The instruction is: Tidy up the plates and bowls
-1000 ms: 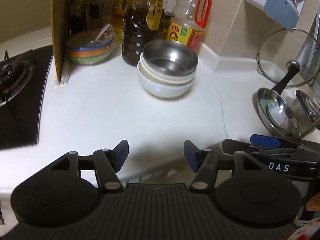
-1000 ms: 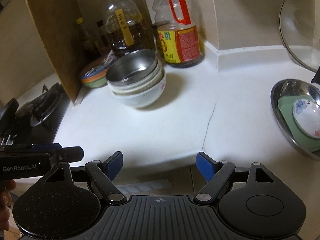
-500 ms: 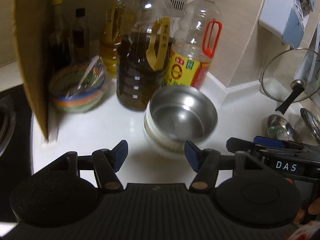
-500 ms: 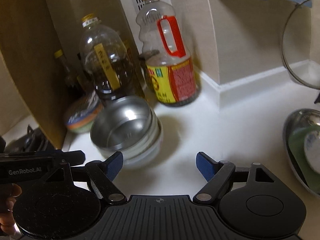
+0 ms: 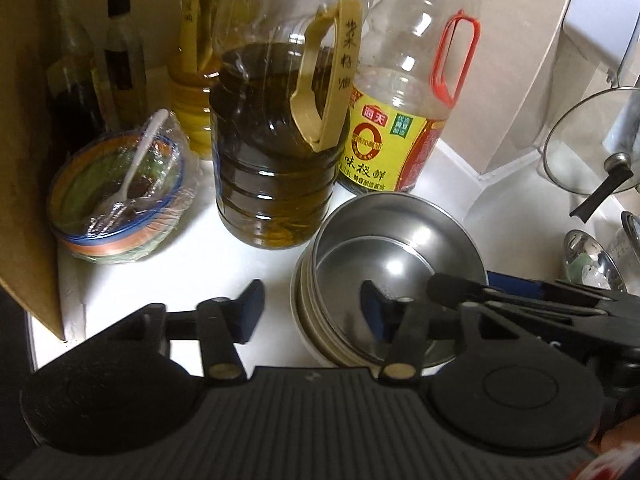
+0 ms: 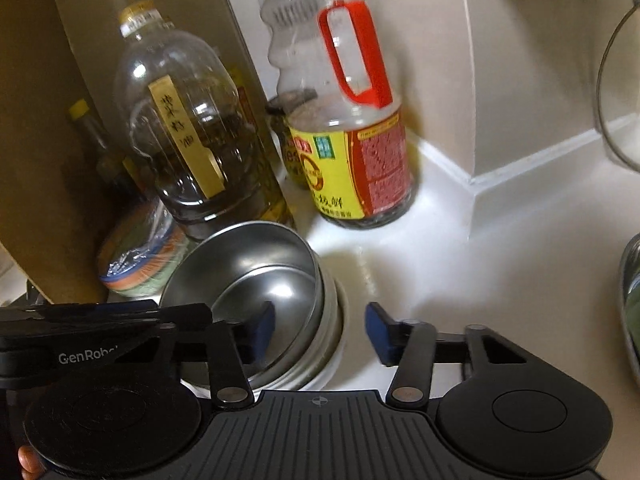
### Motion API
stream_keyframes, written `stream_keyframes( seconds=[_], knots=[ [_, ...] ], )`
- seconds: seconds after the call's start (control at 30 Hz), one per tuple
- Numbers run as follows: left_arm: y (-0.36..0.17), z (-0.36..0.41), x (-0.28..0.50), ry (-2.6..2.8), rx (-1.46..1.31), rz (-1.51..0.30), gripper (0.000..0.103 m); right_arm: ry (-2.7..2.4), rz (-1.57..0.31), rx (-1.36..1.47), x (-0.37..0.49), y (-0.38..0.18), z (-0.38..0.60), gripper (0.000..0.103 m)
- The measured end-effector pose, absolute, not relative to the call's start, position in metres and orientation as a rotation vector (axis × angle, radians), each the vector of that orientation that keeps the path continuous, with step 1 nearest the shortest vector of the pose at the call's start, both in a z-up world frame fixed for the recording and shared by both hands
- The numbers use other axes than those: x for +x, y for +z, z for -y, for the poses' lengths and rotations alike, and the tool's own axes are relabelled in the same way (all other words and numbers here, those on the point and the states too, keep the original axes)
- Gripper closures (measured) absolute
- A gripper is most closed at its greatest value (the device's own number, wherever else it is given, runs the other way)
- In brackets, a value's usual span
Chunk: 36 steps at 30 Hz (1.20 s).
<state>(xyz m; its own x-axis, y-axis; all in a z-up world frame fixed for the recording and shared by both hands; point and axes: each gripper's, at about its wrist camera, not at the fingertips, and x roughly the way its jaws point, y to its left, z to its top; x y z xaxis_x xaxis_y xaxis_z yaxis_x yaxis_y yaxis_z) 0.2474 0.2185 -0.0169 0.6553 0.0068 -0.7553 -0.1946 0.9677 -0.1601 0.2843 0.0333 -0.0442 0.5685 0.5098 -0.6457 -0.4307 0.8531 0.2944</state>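
So both grippers have closed in on the stack of bowls (image 5: 384,280) over the last second; a moment ago it sat far off in the middle of the white counter (image 6: 460,272) view, now it fills the near part of both wrist views. The left gripper (image 5: 312,312) has one finger dipped inside the steel bowl (image 5: 396,236) on top and the other outside the stack's left wall, and the right gripper (image 6: 320,330) mirrors that on the stack's right side. Both sets of jaws have just been closing with the rim between them, but there's a visible gap on each, so I'd call them part-open and not gripping yet. Looks to me like a two-handed lift of the stack is being set up, so the actual organizing hasn't started. Room is tight on the far side: the dark oil bottle (image 5: 276,140) and the soy sauce bottle (image 6: 352,128) stand just behind the stack, and the wrapped colourful bowl (image 5: 120,200) is near on the left beside the cardboard panel (image 5: 24,160). The open space is to the right across the counter and back toward the near edge, though a glass lid (image 5: 588,144) and a steel dish sit farther right.
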Motion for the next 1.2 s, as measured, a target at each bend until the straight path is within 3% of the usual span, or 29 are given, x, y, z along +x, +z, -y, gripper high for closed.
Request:
stream_keyframes(
  seconds=[0.1, 0.27, 1.2],
  knots=[
    [-0.023, -0.22, 0.251, 0.077, -0.258, -0.879, 0.072, 0.549, -0.811, 0.103, 0.288, -0.048, -0.037, 0.07],
    [-0.024, -0.211, 0.255, 0.067, -0.214, -0.873, 0.073, 0.521, -0.81, 0.091, 0.289, -0.048, -0.037, 0.077],
    [-0.028, -0.071, 0.33, -0.297, -0.051, -0.846, 0.073, 0.098, -0.772, 0.243, 0.282, -0.047, 0.095, 0.078]
  ],
)
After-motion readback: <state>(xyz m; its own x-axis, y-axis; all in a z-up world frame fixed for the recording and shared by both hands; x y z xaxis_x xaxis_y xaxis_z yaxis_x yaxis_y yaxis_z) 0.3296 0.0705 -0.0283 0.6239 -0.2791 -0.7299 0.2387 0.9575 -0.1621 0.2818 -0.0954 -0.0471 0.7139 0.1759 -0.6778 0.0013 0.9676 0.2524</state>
